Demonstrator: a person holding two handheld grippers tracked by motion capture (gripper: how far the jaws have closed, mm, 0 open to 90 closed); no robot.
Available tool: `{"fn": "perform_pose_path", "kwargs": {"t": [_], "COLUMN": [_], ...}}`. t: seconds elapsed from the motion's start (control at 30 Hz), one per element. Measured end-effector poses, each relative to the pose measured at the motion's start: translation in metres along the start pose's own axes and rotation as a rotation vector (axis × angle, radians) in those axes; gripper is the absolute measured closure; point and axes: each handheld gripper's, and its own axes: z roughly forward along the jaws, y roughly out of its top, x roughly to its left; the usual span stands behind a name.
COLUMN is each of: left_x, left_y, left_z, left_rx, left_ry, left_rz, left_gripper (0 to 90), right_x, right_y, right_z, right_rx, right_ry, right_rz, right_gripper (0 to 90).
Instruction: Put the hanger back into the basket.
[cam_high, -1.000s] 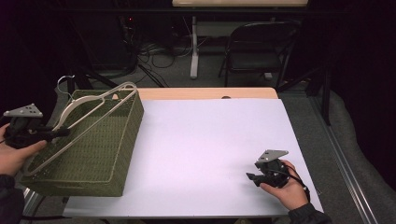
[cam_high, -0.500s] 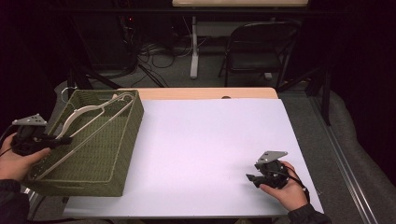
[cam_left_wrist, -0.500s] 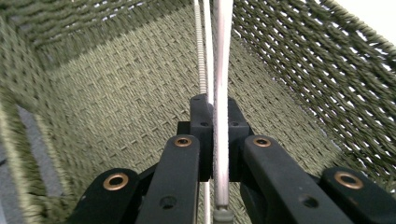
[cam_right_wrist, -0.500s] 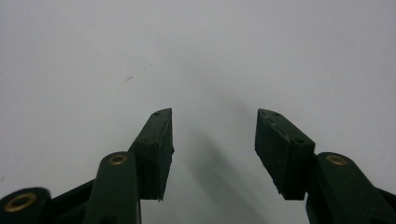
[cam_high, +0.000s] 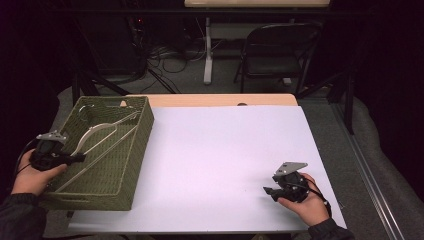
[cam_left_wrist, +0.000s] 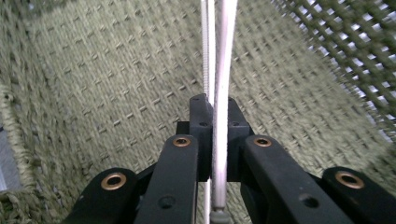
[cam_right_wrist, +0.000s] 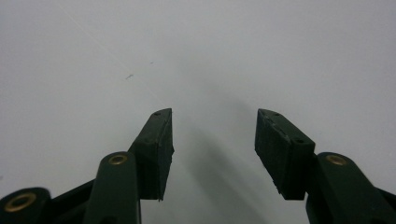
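1. Basket (cam_high: 127, 150) now stands flat on the table (cam_high: 225, 145); one second ago it is tipped up on its side, and half a second ago it is almost level. So the lowering looks finished.
2. Hanger (cam_high: 102, 132) lies inside the basket, in front of the left gripper (cam_high: 75, 159), and it reaches away from the jaws toward the far wall. In the earlier frames it rides higher, near the rim.
3. The left gripper is clamped on the hanger: in the left gripper view the two jaws press a pale bar (cam_left_wrist: 219, 121) between them, with the woven floor behind.
4. My judgement: the hanger is being put into the basket, and the release is not yet done.
5. The right gripper (cam_high: 274, 191) rests on the table in the right hand (cam_high: 305, 200), well apart from the basket. Its jaws stand wide apart and hold nothing; only bare table is ahead of them. It keeps the same place as in both earlier frames.
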Motion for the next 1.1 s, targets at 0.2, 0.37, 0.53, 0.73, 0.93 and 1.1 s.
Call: {"fn": "perform_pose_path", "kwargs": {"t": [0.2,0.37,0.53,0.73,0.93,1.1], "left_x": [0.002,0.005,-0.004,-0.037,-0.097,-0.143], "left_y": [-0.001,-0.002,-0.002,0.001,0.003,0.0], "left_z": [-0.01,-0.029,-0.047,-0.064,-0.071,-0.071], "left_rx": [-0.051,-0.115,-0.154,-0.228,-0.291,-0.358], "left_ry": [0.132,0.197,0.175,0.139,0.077,-0.016], "left_rz": [-0.022,-0.087,-0.061,-0.058,-0.012,0.036], "left_gripper": [75.8,63.9,56.3,48.9,46.8,44.8], "right_x": [0.0,-0.001,-0.001,0.0,-0.001,-0.001], "right_y": [-0.001,0.0,0.0,-0.001,-0.005,-0.014], "right_z": [-0.001,-0.001,-0.003,-0.008,-0.02,-0.029], "right_rx": [-0.005,-0.007,-0.02,-0.025,-0.039,-0.086], "right_ry": [0.0,0.0,-0.006,-0.02,-0.044,-0.074], "right_rz": [0.004,0.004,0.005,0.007,0.006,0.013], "right_gripper": [46.7,46.7,46.6,46.5,45.9,44.9]}}
